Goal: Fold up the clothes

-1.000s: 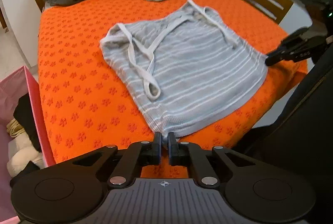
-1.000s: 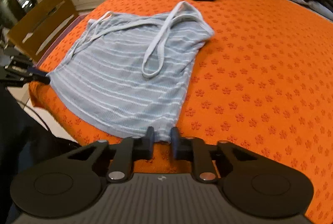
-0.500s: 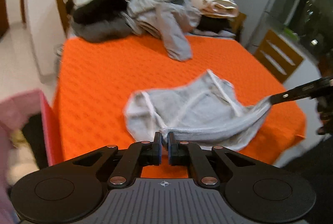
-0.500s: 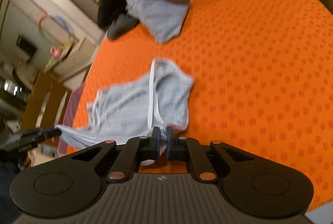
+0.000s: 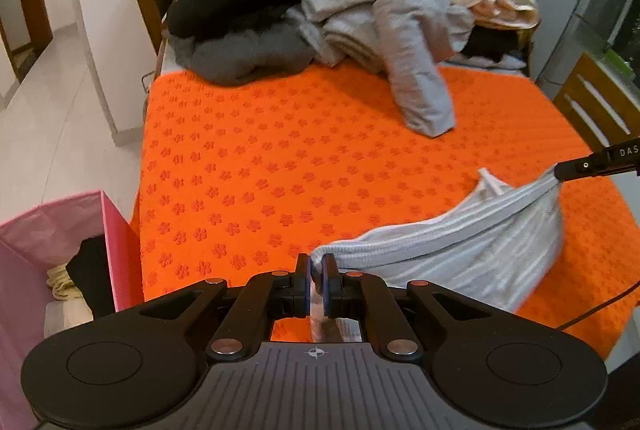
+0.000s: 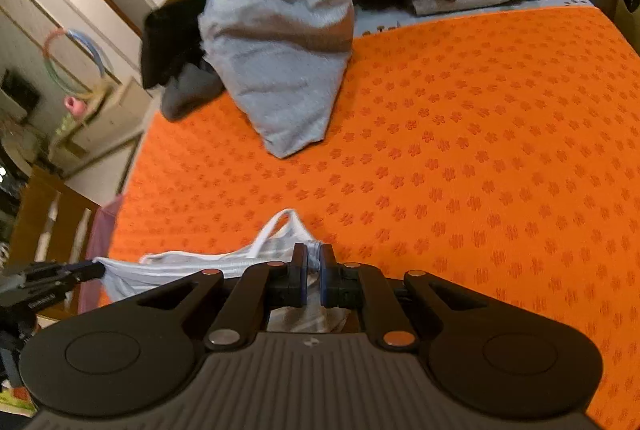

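A grey tank top with white stripes and white straps (image 5: pixel 472 250) hangs lifted off the orange flowered table cover (image 5: pixel 280 158), stretched by its hem between my two grippers. My left gripper (image 5: pixel 316 272) is shut on one hem corner. My right gripper (image 6: pixel 314 266) is shut on the other corner; it shows in the left wrist view (image 5: pixel 558 172) at the right. The top (image 6: pixel 180 266) sags between them, its straps trailing down toward the cover. The left gripper shows in the right wrist view (image 6: pixel 98 268) at the left.
A heap of unfolded clothes (image 5: pixel 360 18) fills the far end of the table, with a grey sleeve (image 5: pixel 420 90) spilling forward. A pink fabric bin (image 5: pixel 52 270) with clothes stands at the left. Wooden chairs (image 5: pixel 592 110) stand at the right and far left.
Both grippers have lifted the tank top's hem off the table. The top lay flat one second ago and now hangs bunched between them, near the table's front edge.
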### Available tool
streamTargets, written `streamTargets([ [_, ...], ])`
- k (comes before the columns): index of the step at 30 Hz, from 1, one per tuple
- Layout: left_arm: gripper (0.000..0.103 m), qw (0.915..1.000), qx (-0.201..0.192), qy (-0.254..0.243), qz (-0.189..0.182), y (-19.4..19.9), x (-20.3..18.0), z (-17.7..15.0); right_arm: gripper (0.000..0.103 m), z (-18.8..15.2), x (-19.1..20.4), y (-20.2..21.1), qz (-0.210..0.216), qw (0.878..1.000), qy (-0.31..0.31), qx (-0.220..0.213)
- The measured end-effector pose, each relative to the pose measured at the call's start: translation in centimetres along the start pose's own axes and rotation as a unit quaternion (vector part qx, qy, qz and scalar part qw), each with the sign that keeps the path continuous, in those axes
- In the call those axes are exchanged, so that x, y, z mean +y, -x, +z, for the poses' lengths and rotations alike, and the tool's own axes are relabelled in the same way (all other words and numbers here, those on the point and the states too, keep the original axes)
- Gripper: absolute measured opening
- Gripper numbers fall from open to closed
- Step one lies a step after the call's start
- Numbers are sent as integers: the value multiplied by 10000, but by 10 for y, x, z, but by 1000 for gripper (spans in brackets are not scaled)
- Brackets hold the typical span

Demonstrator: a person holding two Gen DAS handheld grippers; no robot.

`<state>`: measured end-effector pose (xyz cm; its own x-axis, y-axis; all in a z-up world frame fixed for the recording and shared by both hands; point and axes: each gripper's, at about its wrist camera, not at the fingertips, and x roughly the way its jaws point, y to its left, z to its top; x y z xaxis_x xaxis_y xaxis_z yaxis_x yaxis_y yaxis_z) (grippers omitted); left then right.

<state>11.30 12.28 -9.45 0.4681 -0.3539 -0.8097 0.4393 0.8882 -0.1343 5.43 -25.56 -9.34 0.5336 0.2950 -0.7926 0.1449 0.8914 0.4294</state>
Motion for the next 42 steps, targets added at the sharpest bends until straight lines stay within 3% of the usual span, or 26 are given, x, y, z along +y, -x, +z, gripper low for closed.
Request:
streamTargets([
  [6, 11, 9997, 162, 152, 94, -25, 16, -5, 10, 4, -1, -32, -206, 9991, 283, 241],
  [7, 16, 9996, 198, 179, 97, -26, 19, -6, 10, 3, 0, -36, -244, 9988, 359, 246],
  [11, 25, 9997, 141, 191, -25, -20, 29, -9, 30, 0, 4, -33, -442, 9958, 782, 146],
  [12, 26, 9998, 110, 136, -38, -17, 29, -9, 31, -1, 4, -29, -501, 9947, 888, 99],
  [16, 29, 9995, 16, -210, -216, -9, 20, -5, 32, -4, 13, -13, -684, 9868, 1468, -34],
  [22, 29, 9969, -70, -403, -668, -6, -4, 6, 31, -11, 51, -7, -352, 9685, 2466, 49],
  [26, 28, 9934, 62, -496, -1035, -13, -19, 10, 31, -12, 70, -24, -116, 9651, 2609, 199],
  [29, 28, 9893, 381, -618, -1266, -27, -29, 9, 28, -14, 81, -44, 91, 9620, 2692, 436],
  [34, 28, 9877, 675, -732, -1210, -48, -34, 10, 26, -12, 86, -68, 245, 9581, 2770, 690],
  [42, 20, 9950, 282, -5, -958, -56, -11, 28, 26, 3, 74, -71, -226, 9615, 2720, 303],
])
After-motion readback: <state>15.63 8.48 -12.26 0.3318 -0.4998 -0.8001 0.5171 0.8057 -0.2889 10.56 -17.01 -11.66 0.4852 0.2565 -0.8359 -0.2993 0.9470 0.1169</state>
